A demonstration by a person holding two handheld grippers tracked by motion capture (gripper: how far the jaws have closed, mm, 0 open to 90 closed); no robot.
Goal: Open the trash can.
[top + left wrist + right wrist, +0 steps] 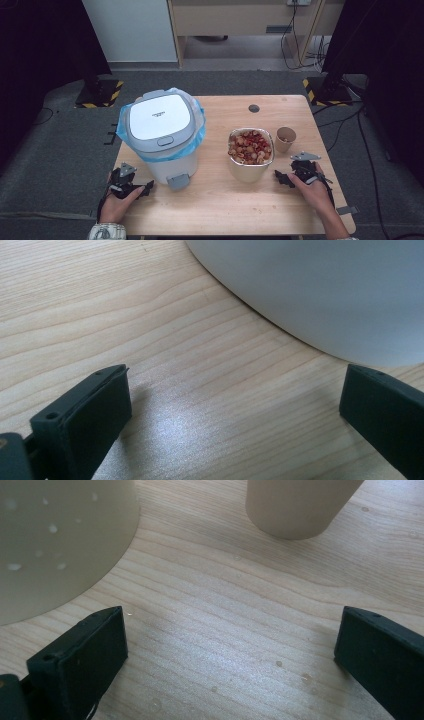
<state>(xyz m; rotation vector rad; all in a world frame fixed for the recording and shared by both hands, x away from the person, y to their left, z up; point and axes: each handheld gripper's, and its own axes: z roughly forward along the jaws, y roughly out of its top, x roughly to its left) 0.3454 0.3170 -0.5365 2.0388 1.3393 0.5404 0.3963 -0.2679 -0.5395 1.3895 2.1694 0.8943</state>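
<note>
I see both grippers, left [148, 188] and right [278, 176], wide open, empty; a careless reach may tip the full bowl [250, 151] or cup [285, 138].

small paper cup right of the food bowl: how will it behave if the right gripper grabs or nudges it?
The paper cup looks thin-walled, so a firm squeeze would probably dent it. It seems nearly empty, with just a little at the bottom, so likely light and apt to slide or tip when nudged. It stands apart from the bowl, and the open right gripper should span it.
</note>
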